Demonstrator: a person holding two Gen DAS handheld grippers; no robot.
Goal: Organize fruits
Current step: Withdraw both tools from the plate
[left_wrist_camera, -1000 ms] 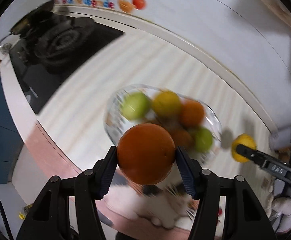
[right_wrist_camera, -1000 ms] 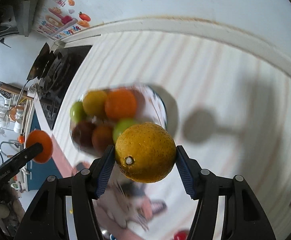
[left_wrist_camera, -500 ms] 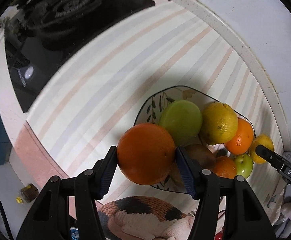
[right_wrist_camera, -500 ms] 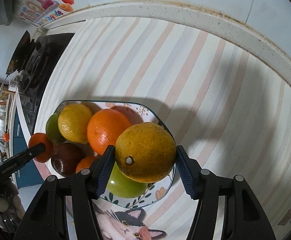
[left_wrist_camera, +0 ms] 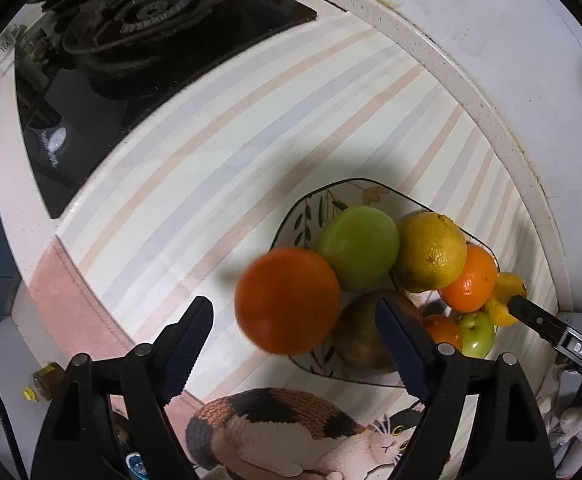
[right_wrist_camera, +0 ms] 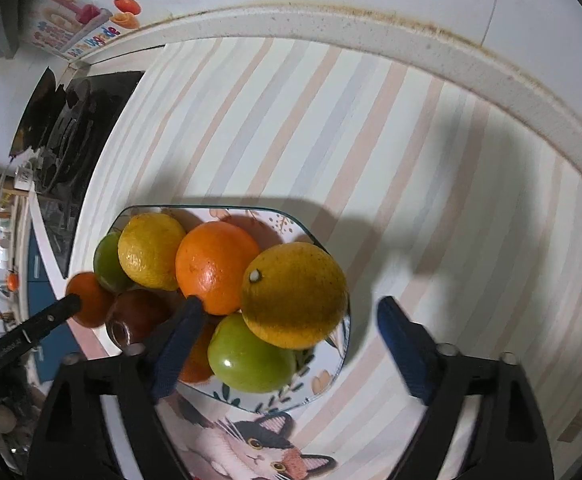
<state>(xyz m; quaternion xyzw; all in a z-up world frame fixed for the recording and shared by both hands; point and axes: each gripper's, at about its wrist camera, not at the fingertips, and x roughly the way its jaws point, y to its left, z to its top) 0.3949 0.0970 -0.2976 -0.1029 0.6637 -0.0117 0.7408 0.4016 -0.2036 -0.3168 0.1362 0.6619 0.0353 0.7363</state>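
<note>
In the left wrist view, my left gripper (left_wrist_camera: pixel 293 308) points down with its jaws opening. A round orange (left_wrist_camera: pixel 287 300) sits between the fingers, clear of both pads, at the near left edge of the patterned plate (left_wrist_camera: pixel 331 200). The plate holds a green apple (left_wrist_camera: pixel 357 248), a yellow citrus (left_wrist_camera: pixel 431 252) and more fruit. My right gripper (right_wrist_camera: pixel 291 304) is also opening. A yellow-orange citrus (right_wrist_camera: pixel 295 296) lies between its fingers, free of the pads, on the pile at the right side of the plate (right_wrist_camera: pixel 323 384).
A black gas stove (left_wrist_camera: pixel 131 40) lies at the far left of the striped counter. A cat-patterned mat (left_wrist_camera: pixel 283 428) lies near the plate's front. A raised white ledge (right_wrist_camera: pixel 371 24) and wall bound the counter behind. Each gripper's finger shows in the other's view.
Both grippers came down over the plate while gripping their fruit. Both have now spread their jaws, so the orange and the yellow-orange citrus are no longer pinched.
</note>
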